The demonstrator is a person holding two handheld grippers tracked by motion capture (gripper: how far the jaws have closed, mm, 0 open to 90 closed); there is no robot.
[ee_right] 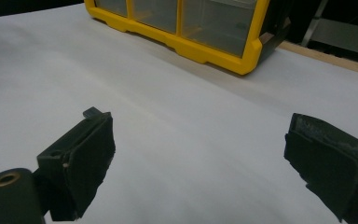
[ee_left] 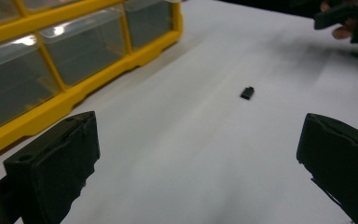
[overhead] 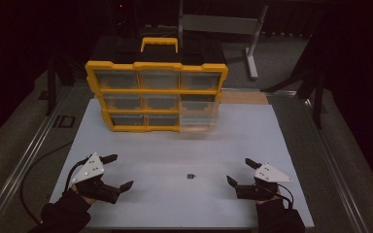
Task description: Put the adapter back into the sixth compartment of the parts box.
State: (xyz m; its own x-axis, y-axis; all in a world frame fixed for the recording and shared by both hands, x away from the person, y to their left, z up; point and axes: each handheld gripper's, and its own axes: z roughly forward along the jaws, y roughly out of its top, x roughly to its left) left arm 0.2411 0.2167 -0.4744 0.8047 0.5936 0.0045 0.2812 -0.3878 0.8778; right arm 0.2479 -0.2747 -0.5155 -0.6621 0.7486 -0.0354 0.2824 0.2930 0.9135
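Small black part lies flat on white table, well in front of yellow drawer organizer, between left gripper and right gripper; both jaws spread, empty.

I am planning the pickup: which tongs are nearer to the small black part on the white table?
Right. The right tongs sit to the right of the small black part, a short gap away; the left tongs are farther off on its left. Both are open.
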